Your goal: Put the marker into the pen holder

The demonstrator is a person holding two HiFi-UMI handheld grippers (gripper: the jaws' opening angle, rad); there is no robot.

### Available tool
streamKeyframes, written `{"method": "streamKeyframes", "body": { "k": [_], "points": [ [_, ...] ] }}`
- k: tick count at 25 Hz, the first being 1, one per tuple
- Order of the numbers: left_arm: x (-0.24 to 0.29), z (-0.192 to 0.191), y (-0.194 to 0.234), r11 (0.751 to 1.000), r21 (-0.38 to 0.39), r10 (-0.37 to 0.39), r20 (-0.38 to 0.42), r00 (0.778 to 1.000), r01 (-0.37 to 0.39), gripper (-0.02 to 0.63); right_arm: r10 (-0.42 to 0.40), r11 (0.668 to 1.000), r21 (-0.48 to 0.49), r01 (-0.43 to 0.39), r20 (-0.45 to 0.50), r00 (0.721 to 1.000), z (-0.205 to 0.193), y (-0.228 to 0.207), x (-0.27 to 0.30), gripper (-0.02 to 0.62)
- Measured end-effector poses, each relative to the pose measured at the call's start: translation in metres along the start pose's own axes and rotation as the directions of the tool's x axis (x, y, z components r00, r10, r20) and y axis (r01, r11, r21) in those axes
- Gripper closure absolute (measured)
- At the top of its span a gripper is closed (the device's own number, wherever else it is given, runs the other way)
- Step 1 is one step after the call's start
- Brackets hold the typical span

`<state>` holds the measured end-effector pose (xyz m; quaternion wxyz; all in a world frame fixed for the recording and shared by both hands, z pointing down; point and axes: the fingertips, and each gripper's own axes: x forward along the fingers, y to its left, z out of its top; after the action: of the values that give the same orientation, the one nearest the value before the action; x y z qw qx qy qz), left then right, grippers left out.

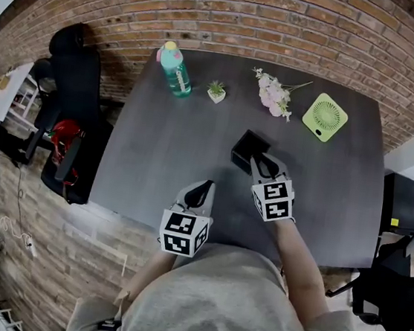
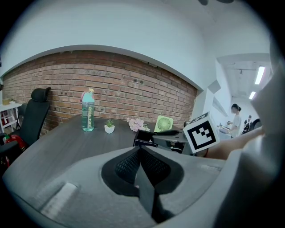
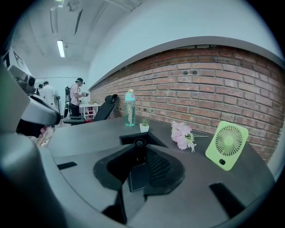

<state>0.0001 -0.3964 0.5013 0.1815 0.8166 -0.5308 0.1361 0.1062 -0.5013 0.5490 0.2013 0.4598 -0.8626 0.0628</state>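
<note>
The right hand-held gripper (image 1: pixel 266 162), clamped on the black marker (image 3: pixel 139 144), hovers over the pen holder (image 1: pixel 244 149). The next move looks like lowering and releasing. The left hand-held gripper (image 1: pixel 202 191) rests closed and empty.

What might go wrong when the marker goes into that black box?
The marker, pinched in the right hand-held gripper, looks close to the pen holder's near rim, so it might catch there and fall onto the table. The pen holder stands free; the left hand-held gripper is shut and apart from it, so a bump may tip it.
</note>
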Motion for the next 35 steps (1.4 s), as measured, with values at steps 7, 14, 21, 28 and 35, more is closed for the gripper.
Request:
{"method": "streamKeyframes", "body": {
  "k": [7,14,21,28,35],
  "points": [
    [-0.004,-0.002,-0.002,1.000,0.002,-0.004,0.000,1.000,0.004,0.586,-0.003,1.000,0.029,0.004,-0.008,1.000,-0.004,-0.001,-0.005,0.520],
    [-0.010,-0.005,-0.003,1.000,0.004,-0.001,-0.002,1.000,0.001,0.586,-0.007,0.999,0.039,0.007,-0.004,1.000,-0.005,0.001,-0.008,0.520],
    [-0.016,-0.006,-0.002,1.000,0.004,-0.002,-0.002,1.000,0.002,0.586,-0.016,1.000,0.026,0.017,-0.015,1.000,-0.005,0.001,-0.007,0.520],
    [-0.030,-0.011,-0.003,1.000,0.002,0.000,-0.007,1.000,0.000,0.586,-0.018,1.000,0.000,0.018,-0.018,1.000,-0.003,0.008,-0.015,0.520],
    [-0.047,-0.011,-0.006,1.000,0.015,-0.014,-0.002,1.000,0.014,0.586,-0.051,0.998,0.026,0.051,0.011,0.999,0.004,0.018,-0.038,0.508]
  ]
}}
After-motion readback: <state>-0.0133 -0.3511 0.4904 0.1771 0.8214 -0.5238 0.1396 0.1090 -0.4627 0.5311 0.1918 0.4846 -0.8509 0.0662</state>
